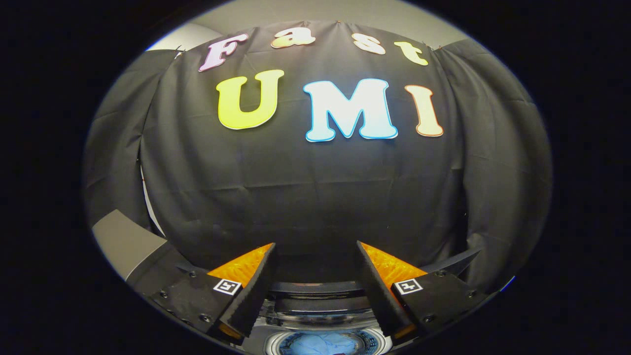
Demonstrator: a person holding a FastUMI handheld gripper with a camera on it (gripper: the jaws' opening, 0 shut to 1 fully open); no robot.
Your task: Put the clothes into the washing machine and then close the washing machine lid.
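1 washing machine (315, 315), seen from above, low betw. the gripper fingers and just ahead of/below them. Its round drum opening sits at the near end, w/ 1 bundle of blue clothes (323, 343) lying inside the drum; can't tell how many pieces, reads as a single crumpled light-blue mass w/ a darker blue rim around it. Lid (315, 288) is up: dark curved band standing behind the opening, betw. the two fingertips, so machine is open.

1 gripper (315, 249), 2 fingers (246, 296), spread wide apart, nothing betw. them, holding nothing. Each finger has a black ridged inner pad, an orange outer face and 1 small square black-and-white marker on its base, so 2 markers total. Fingers point level toward the booth wall (315, 197), black cloth hanging in folds, well beyond the machine. Grey floor (123, 241) strip shows off to the left of the left finger, past the cloth's edge.
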